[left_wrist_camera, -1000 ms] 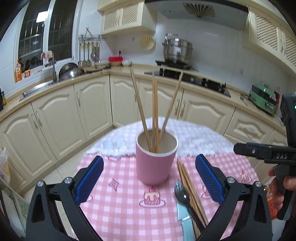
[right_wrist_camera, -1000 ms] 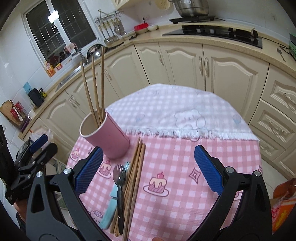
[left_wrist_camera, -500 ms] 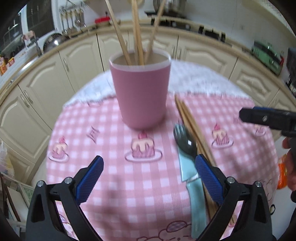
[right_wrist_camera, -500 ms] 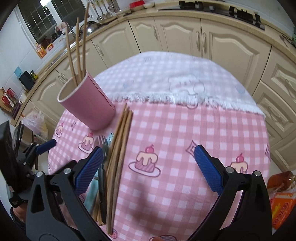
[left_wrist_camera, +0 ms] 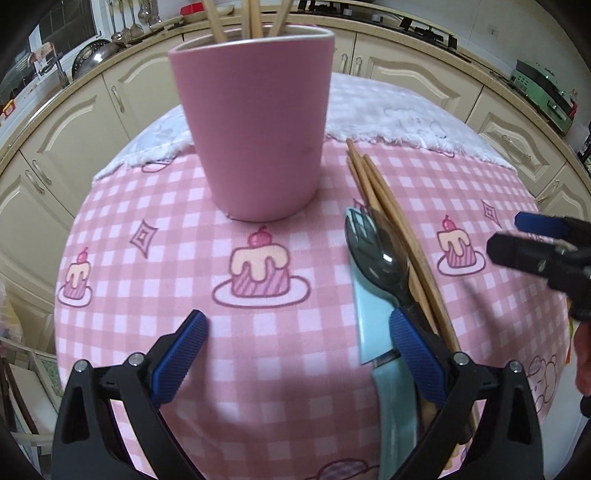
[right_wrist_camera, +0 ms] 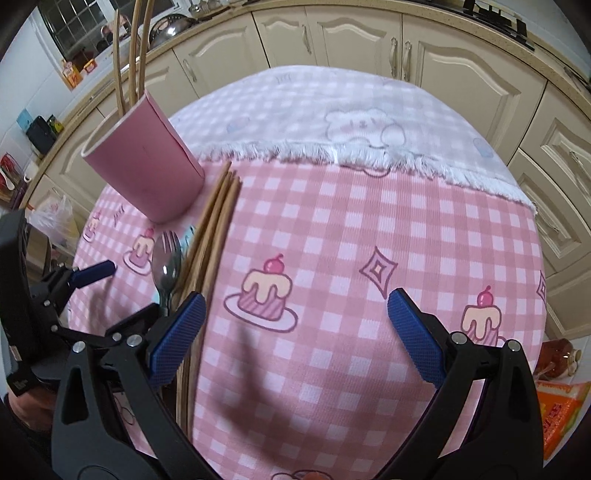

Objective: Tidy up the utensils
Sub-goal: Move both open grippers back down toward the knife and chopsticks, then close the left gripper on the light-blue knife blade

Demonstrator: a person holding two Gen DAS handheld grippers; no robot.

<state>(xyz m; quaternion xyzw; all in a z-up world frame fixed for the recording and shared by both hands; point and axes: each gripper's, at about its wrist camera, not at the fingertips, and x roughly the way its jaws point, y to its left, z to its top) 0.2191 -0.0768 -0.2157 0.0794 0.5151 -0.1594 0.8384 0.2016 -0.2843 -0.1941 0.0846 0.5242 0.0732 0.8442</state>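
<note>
Step in hand, as judged: approach to pick up loose utensils for the pink cup, which stood upright toward the far-left part of the table's checked tablecloth and already held several chopsticks. Just right of the cup lay a bundle of chopsticks, a dark spork and a pale blue knife. The left gripper hovered low, jaws released, one pad over the knife and spork handles. The right gripper hovered likewise spread, empty. Next move probably calls for closing on one handle.
</note>
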